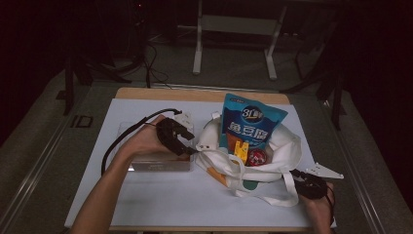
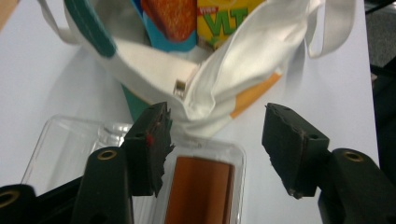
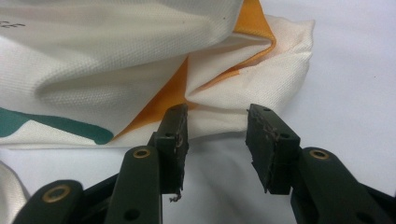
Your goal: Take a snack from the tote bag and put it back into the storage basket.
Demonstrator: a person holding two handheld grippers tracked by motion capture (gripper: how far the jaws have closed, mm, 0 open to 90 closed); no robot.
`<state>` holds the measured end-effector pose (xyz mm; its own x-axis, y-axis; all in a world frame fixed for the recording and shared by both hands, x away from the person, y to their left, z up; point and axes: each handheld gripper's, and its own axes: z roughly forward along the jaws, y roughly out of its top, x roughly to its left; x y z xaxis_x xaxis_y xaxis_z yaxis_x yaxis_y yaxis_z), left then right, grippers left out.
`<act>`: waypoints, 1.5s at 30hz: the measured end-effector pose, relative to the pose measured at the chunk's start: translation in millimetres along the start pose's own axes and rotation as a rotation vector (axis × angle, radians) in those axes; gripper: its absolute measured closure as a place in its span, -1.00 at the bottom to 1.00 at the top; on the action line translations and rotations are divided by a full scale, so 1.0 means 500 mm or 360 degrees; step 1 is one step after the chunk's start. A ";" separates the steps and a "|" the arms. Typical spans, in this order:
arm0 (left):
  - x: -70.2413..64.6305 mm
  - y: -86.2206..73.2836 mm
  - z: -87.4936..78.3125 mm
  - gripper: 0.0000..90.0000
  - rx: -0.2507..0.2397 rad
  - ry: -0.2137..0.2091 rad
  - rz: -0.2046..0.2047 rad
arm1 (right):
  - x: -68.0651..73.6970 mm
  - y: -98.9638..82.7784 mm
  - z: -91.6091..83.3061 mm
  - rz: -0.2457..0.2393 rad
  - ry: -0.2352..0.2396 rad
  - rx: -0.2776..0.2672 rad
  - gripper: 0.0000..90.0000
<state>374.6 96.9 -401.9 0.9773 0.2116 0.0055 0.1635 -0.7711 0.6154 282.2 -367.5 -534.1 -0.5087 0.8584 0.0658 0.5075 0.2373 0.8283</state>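
A white cloth bag (image 1: 263,163) with orange and green patches lies open on the white sheet (image 1: 160,200) covering the table, between the two claws. Out of its mouth stand a blue snack pouch (image 1: 251,124), a small yellow carton (image 1: 241,150) and a round red item (image 1: 258,157). The left claw (image 1: 187,146) sits just to the left of the bag's mouth, above a clear plastic box (image 1: 156,163); in the left gripper view its jaws stand apart with nothing pinched between them, the folded rim of the bag (image 2: 205,93) and its small snap (image 2: 180,85) lying just ahead of the tips and the box with its brown content (image 2: 201,191) directly below. The right claw (image 1: 298,176) rests at the bag's near right corner, close to a loose handle strap (image 1: 287,187). In the right gripper view its jaws are partly open and grip nothing; the bag's crumpled corner (image 3: 243,93) sits just ahead of them, the bare sheet showing between the tips.
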 end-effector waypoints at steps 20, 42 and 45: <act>-0.010 0.052 0.048 -0.01 -0.0195 0.0126 -0.0020 | 0.000 0.000 -0.001 0.0004 0.0002 -0.0005 0.29; -0.010 0.097 0.118 -0.07 -0.0230 0.0073 -0.0021 | -0.001 0.000 -0.001 0.0004 0.0007 -0.0003 0.29; -0.013 0.105 0.130 -0.12 -0.0227 0.0074 -0.0015 | -0.002 0.000 -0.001 0.0002 0.0008 -0.0005 0.29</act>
<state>385.7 16.1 -420.7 0.9680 0.2485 0.0334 0.1488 -0.6766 0.7212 282.4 -368.2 -533.9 -0.5113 0.8566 0.0698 0.5062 0.2345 0.8299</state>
